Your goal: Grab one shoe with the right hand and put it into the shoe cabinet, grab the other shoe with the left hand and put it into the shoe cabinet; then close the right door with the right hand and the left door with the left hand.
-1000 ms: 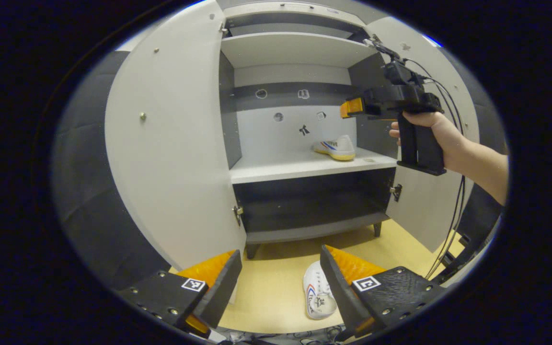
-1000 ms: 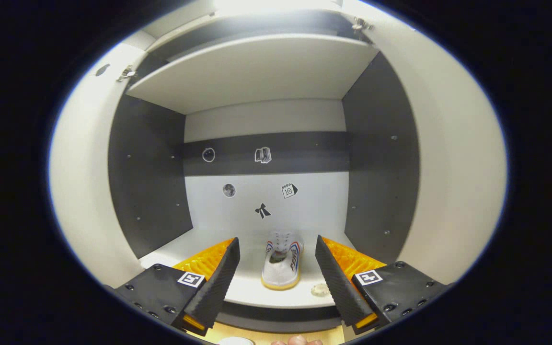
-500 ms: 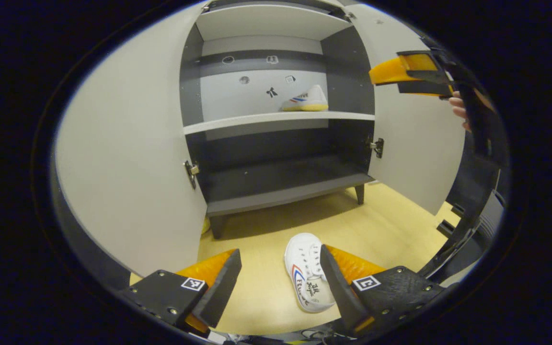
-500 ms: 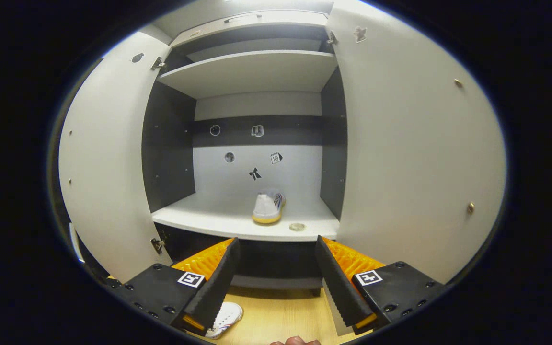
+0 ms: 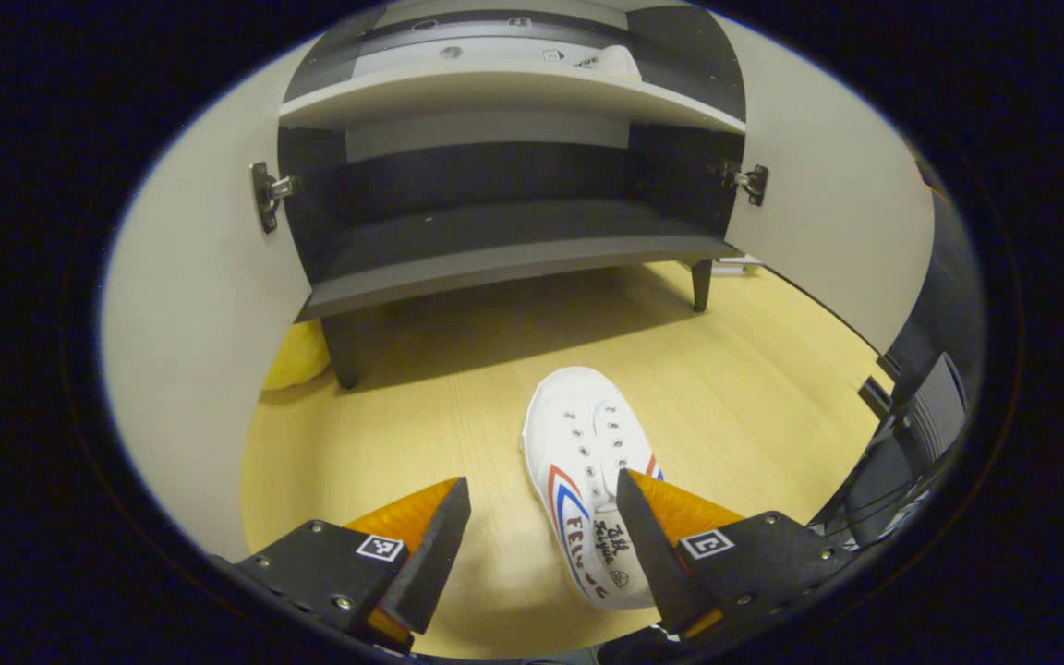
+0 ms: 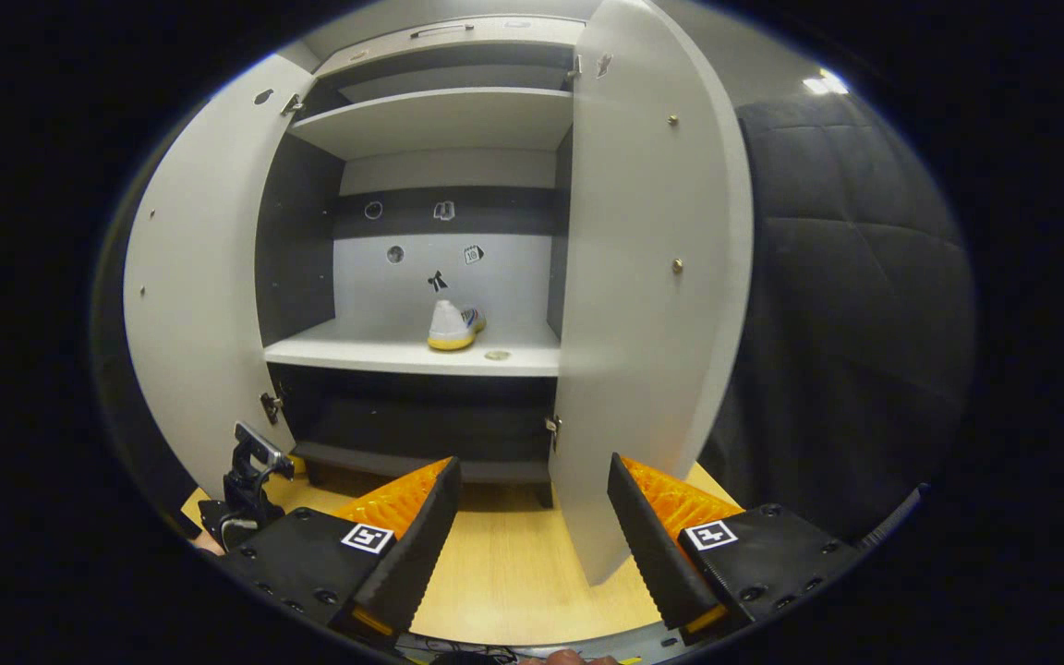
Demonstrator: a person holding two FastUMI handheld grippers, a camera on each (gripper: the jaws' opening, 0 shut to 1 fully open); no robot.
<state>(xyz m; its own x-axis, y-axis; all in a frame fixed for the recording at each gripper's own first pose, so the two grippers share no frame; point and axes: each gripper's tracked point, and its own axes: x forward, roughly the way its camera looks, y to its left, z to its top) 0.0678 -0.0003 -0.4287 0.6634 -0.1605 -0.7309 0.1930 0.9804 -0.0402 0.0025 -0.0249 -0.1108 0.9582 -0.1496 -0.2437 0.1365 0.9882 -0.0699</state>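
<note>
Both tongs wide open, empty; left tongs (image 5: 541,554) over shoe (image 5: 587,480) on yellow wood floor (image 5: 754,388).

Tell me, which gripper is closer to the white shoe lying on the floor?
Left. The left gripper hovers open just over the floor shoe; the right gripper is back, facing the cabinet.

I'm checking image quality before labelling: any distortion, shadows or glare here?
Left gripper view: fisheye bends the cabinet doors; the cabinet throws a soft shadow on the floor; the shoe is sharp. Right gripper view: the right door bows outward; the lower compartment is dark; a ceiling light glares.
</note>
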